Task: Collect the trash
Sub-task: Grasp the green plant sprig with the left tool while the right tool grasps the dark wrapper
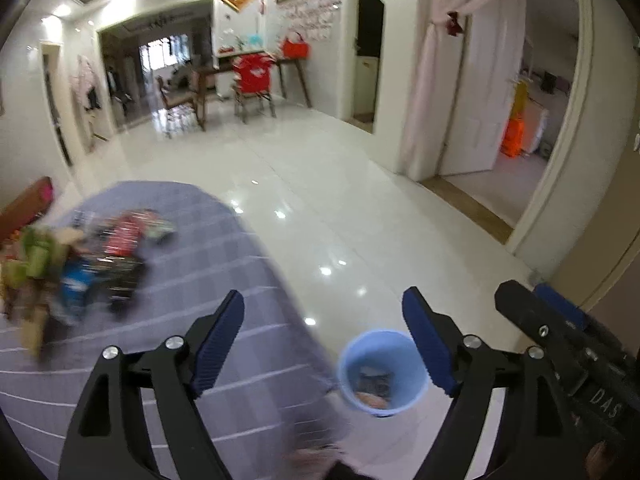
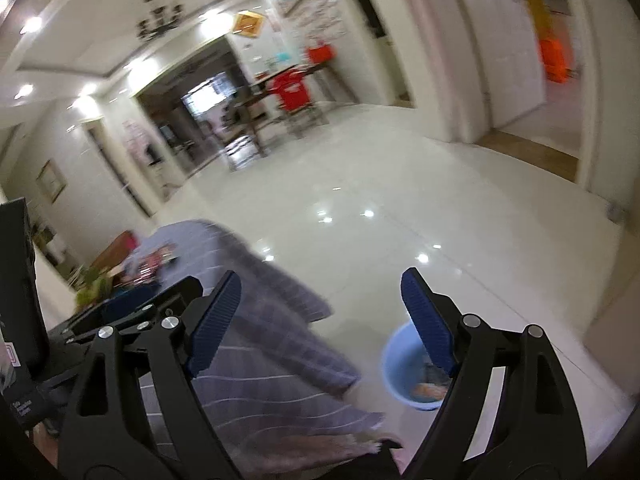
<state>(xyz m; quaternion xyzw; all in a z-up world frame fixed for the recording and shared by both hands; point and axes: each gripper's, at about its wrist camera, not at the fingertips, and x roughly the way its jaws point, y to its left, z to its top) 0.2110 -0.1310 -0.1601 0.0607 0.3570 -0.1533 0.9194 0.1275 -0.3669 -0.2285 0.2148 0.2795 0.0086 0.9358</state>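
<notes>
**Both grippers empty above the bin, wrappers still on the table**

While both pairs of blue-padded fingers stand spread wide with nothing between them, the job looks only partly done. The left gripper hangs over the edge of the table with the light blue trash bin low between its fingers, closer to its right-hand pad. The right gripper sits just beside it, and from its own view the bin shows partly behind one finger, down on the glossy white floor.

Some scraps already lie in the bottom of the bin, though blur hides what they are. What is left sits well apart from both grippers: a heap of crumpled wrappers, red, blue, green and black, on the grey checked tablecloth, off to the left of the left gripper. I judge the next reach must go back there.
</notes>
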